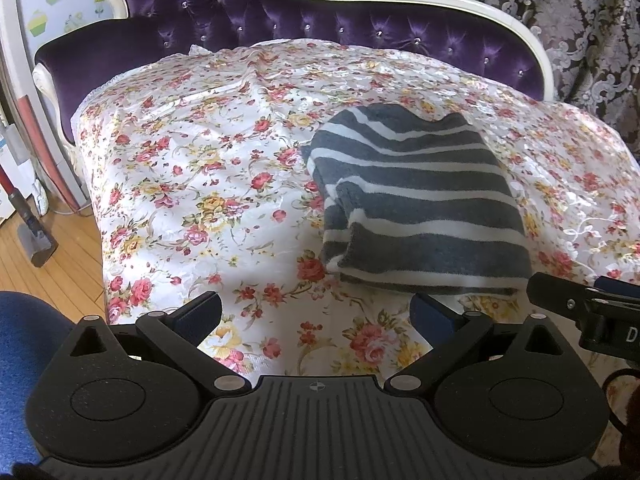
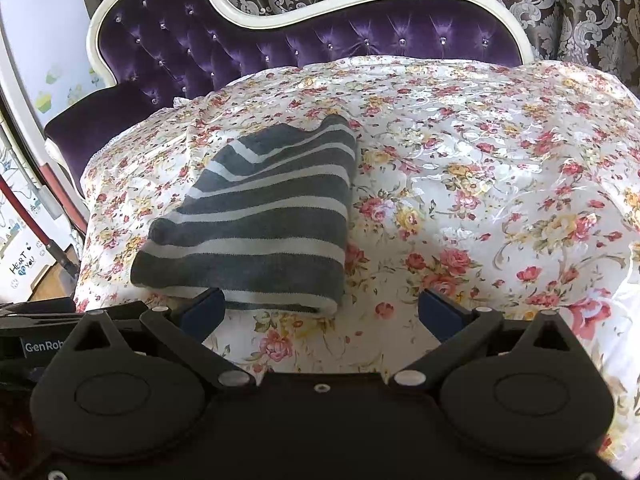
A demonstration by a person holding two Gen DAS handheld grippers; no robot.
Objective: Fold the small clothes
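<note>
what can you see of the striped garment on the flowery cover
The striped garment is dark grey with thin white bands, a soft knit by its look. It lies folded into a rough rectangle, layered edges showing at its left side in the left wrist view, flat on the floral cover. Neither claw touches it.

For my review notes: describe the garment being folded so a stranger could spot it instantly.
Find the purple tufted sofa; a floral cloth covers its seat. On that cloth lies the folded garment, just ahead of both open grippers. It alone is dark grey with white stripes, among red and yellow flowers.
</note>
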